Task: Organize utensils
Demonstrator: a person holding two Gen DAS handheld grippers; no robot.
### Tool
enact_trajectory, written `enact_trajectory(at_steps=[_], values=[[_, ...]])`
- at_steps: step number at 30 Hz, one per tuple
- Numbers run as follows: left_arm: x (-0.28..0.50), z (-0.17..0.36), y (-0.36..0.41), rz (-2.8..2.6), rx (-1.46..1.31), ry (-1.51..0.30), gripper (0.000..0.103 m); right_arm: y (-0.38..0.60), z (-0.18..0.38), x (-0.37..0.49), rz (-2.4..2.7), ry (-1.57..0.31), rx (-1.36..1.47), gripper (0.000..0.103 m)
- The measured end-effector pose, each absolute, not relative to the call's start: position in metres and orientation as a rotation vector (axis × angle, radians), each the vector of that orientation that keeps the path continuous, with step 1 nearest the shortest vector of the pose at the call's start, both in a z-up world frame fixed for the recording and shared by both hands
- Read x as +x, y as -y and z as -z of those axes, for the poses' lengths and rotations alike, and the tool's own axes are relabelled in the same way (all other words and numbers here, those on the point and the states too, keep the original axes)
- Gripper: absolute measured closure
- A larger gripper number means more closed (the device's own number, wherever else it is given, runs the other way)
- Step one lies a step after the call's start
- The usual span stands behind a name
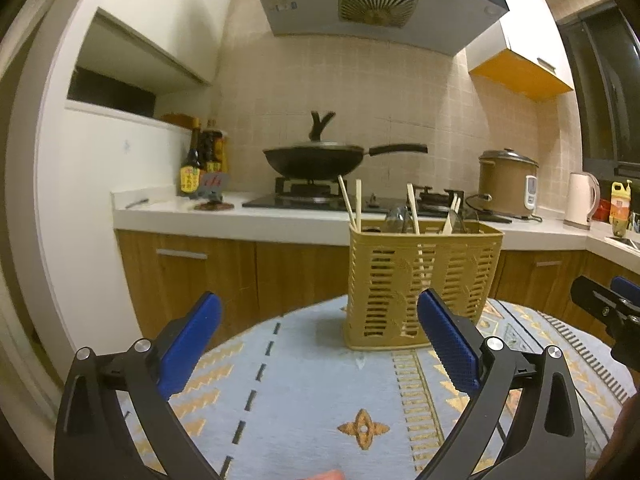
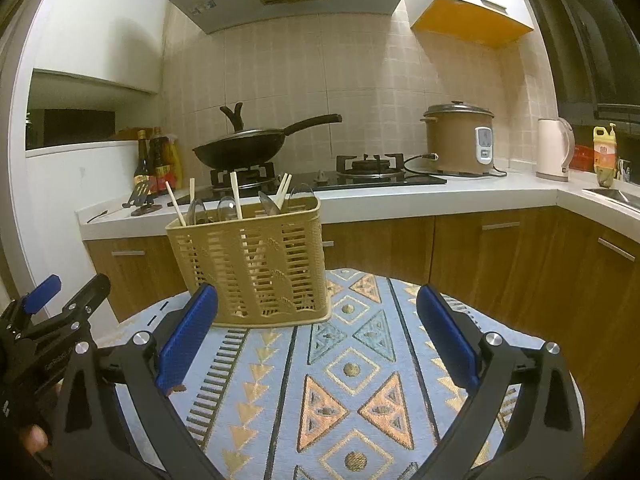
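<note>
No legible text, labels blurred

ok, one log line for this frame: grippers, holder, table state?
left gripper: open, empty | right gripper: open, empty | tan slotted plastic utensil holder: upright on patterned blue tablecloth, chopsticks and spoons inside

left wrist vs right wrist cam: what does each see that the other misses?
Only the left wrist view: the orange flower motif on the cloth and the dashed line running toward the camera, seen between the open left gripper.

Only the right wrist view: the triangle-and-diamond pattern between the open right gripper, and the sink corner.

Both: the yellow utensil basket holding chopsticks and spoons, the wok, rice cooker, kettle and sauce bottles. Each view also catches the other gripper at its edge.
</note>
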State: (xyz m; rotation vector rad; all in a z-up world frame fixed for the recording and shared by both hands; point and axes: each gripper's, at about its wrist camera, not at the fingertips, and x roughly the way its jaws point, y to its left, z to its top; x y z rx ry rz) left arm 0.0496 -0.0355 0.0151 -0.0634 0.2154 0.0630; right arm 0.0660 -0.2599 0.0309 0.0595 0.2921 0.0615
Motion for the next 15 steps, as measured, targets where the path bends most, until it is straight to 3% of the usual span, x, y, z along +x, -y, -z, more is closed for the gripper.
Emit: enact_trajectory(at_steps=[15], values=[[0.0553,-0.0104,0.0366,-0.054,-0.056,-0.246,0.008,0.2606,-0.0319,0.0673,-0.056,-0.296,0.062,0.008]])
